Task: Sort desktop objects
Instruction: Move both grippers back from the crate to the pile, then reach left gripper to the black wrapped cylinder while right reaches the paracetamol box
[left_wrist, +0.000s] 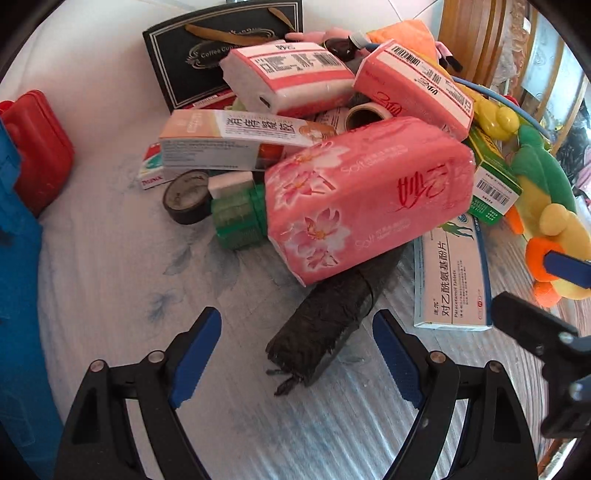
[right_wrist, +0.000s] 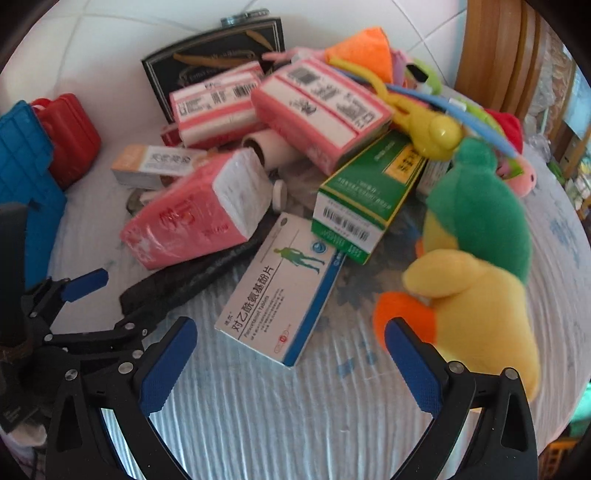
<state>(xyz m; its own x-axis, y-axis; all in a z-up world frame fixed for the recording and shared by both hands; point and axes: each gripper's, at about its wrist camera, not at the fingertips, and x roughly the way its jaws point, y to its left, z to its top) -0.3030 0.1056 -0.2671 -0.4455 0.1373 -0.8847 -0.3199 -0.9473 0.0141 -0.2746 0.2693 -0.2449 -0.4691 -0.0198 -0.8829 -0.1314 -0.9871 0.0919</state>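
A heap of objects lies on the white floral cloth. My left gripper (left_wrist: 295, 328) is open and empty, its fingers on either side of a black folded umbrella (left_wrist: 332, 314) that runs under a pink tissue pack (left_wrist: 365, 195). My right gripper (right_wrist: 291, 339) is open and empty, just in front of a white-and-blue paracetamol box (right_wrist: 284, 288), with a yellow-green plush toy (right_wrist: 480, 258) by its right finger. The left gripper shows in the right wrist view (right_wrist: 92, 295) at the left. The box also shows in the left wrist view (left_wrist: 450, 273).
Two more pink tissue packs (left_wrist: 291, 74), (left_wrist: 413, 88), a black gift box (left_wrist: 221, 48), medicine boxes (left_wrist: 229, 140), (right_wrist: 365, 192), black tape (left_wrist: 188, 199), a green container (left_wrist: 240, 218) and toys fill the heap. A red case (left_wrist: 40, 147) and blue bin (left_wrist: 18, 277) stand left.
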